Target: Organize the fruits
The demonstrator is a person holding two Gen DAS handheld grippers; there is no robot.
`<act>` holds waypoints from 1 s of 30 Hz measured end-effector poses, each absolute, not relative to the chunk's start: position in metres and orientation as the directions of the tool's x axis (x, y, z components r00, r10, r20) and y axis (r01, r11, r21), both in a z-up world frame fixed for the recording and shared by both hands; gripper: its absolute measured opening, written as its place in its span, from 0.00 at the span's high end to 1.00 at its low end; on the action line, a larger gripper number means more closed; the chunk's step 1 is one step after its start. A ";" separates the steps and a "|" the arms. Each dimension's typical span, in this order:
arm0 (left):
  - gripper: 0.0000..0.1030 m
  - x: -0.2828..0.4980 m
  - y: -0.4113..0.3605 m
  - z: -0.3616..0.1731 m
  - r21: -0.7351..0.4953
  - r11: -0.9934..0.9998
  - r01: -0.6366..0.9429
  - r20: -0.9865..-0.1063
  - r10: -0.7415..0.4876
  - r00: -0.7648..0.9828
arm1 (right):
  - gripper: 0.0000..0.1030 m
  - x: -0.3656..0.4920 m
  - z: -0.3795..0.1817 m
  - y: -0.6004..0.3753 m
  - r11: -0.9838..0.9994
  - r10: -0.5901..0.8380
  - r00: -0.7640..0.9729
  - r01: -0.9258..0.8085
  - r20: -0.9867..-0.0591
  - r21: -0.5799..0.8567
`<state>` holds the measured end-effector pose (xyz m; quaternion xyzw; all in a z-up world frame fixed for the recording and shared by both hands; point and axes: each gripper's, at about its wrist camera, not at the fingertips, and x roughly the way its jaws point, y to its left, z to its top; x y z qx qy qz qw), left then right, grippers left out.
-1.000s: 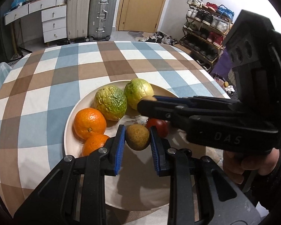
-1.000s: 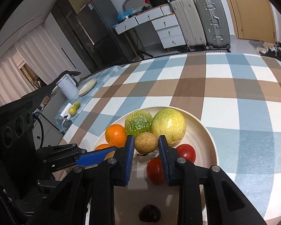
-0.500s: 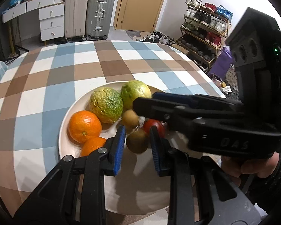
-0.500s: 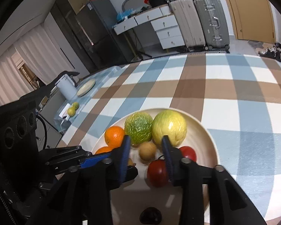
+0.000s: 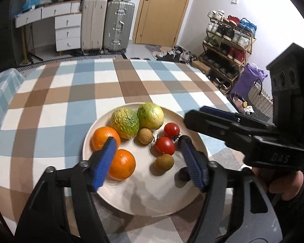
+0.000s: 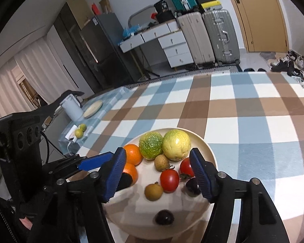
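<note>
My left tool (image 5: pixel 148 158) wide open above plate (image 5: pixel 143 200), holds nothing. My right tool (image 6: pixel 158 172) also wide open, empty. Fruits lie on plate on desk (image 5: pixel 111 89): oranges (image 5: pixel 121 164), tomatoes (image 5: pixel 165 145).

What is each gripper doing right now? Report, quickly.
Left gripper: open, fingers spread above the plate, holding nothing.
Right gripper: open, holding nothing.

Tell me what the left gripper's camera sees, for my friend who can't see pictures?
The open left gripper hangs over a round cream plate of fruit: two oranges, two bumpy green-yellow fruits, two red tomatoes and two small brown fruits. The plate sits on a checked tablecloth, with the right gripper nearby.
</note>
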<state>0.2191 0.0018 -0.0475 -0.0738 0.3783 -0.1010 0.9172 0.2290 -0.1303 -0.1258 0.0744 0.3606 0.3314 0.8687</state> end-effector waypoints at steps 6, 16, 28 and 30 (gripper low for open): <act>0.22 0.196 0.000 -0.019 -0.166 0.978 0.123 -0.630 -0.201 0.750 | 0.13 0.205 -0.105 -0.143 0.774 0.629 0.569 -0.519 -0.530 0.361; 0.01 0.152 0.005 0.026 -0.119 0.991 0.057 -0.522 -0.111 0.846 | 0.00 0.151 -0.070 -0.156 0.769 0.638 0.653 -0.555 -0.408 0.316; 0.01 0.092 0.021 0.052 -0.129 0.991 0.019 -0.361 -0.064 0.931 | 0.00 0.090 -0.036 -0.167 0.822 0.568 0.795 -0.538 -0.213 0.185; 0.01 0.083 0.023 0.053 -0.130 0.992 0.009 -0.329 -0.051 0.943 | 0.00 0.081 -0.033 -0.166 0.826 0.563 0.804 -0.540 -0.194 0.159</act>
